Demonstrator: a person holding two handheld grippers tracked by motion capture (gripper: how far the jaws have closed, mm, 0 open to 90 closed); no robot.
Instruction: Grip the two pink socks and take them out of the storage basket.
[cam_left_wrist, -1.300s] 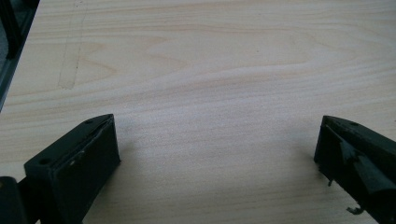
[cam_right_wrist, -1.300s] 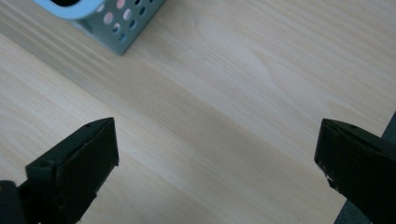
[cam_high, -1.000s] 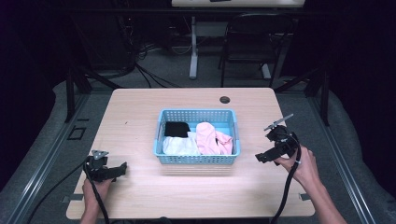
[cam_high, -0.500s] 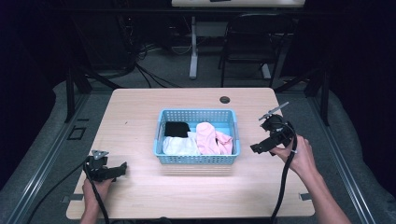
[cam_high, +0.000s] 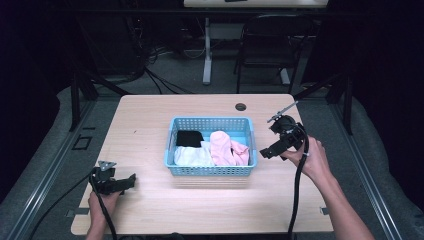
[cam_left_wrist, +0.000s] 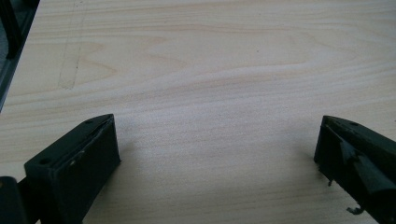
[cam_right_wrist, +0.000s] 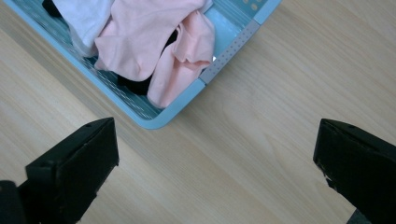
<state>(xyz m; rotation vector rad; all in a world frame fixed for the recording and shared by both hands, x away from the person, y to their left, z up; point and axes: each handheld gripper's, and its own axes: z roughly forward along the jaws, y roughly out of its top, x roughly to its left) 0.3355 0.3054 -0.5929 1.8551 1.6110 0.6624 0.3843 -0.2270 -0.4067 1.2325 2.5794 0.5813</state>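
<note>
R tool (cam_high: 265, 151) open, raised beside basket (cam_high: 210, 170) w/ pink cloth (cam_high: 222, 147)

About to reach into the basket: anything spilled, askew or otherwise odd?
Nothing stands out. The blue basket sits square on the table, with the pink garment, white garment and black garment all inside its rim. Both grippers are open and empty.

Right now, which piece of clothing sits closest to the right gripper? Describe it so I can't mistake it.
Find the blue basket at the middle of the wooden table. In its right end, nearest the raised right gripper, lies the pink garment. It is the only pink piece, beside a white one and a black one.
</note>
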